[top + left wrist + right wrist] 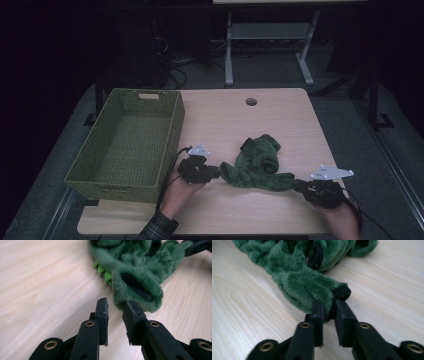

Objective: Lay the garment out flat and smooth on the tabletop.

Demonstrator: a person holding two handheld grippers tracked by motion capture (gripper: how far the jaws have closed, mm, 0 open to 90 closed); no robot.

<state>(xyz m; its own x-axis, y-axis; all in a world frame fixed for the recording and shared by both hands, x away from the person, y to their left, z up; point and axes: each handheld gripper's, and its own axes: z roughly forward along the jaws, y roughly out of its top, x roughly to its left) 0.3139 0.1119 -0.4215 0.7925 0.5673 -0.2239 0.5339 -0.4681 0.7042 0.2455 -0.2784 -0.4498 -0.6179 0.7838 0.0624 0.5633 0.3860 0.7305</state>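
Note:
A fuzzy green garment (257,162) lies crumpled on the wooden table (225,115), one end stretched toward each hand. My left gripper (216,172) sits at its left end. In the left gripper view the jaws (115,303) stand open with a bare gap, and a dark-lined cuff of the garment (140,272) lies just past the right jaw tip. My right gripper (299,186) is at the garment's right end. In the right gripper view a dark-edged fold of the garment (304,285) lies between the jaw tips (328,305), which stand slightly apart.
A green woven basket (115,192) with nothing in it stands on the table's left side, close to my left hand. A round cable hole (251,102) sits near the far edge. Beyond the table are a white desk frame (229,55) and a dark floor.

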